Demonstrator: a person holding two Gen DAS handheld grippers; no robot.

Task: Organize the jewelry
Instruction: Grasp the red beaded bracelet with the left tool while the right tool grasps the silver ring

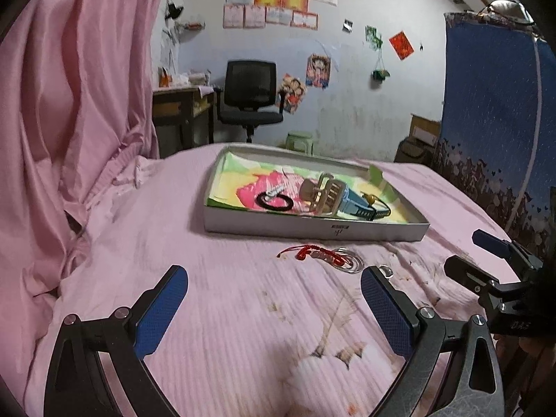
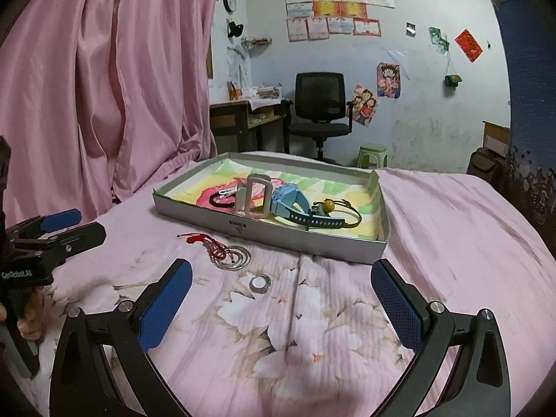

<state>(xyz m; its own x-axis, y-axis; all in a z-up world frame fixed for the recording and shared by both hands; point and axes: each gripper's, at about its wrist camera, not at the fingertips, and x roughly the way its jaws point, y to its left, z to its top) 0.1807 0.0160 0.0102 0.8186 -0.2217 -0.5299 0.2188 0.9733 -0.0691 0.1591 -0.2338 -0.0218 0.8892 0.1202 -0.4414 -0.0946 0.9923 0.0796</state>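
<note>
A shallow grey box (image 1: 312, 231) (image 2: 278, 239) lies on the pink bed. It holds a black ring band (image 2: 222, 201), a beige hair claw (image 2: 255, 194), a blue watch (image 2: 295, 205) and an olive cord with a yellow bead (image 2: 330, 205). In front of the box lie a red-corded clear bangle pendant (image 2: 226, 252) (image 1: 330, 259) and a small clear ring (image 2: 260, 283). My left gripper (image 1: 274, 299) is open and empty, just short of the pendant. My right gripper (image 2: 281, 295) is open and empty, with the small ring between its fingers' line.
A pink curtain (image 2: 104, 87) hangs at the left of the bed. A blue patterned curtain (image 1: 497, 121) hangs at the right. A desk (image 2: 243, 118), a black office chair (image 2: 321, 111) and a green stool (image 2: 373, 154) stand beyond the bed.
</note>
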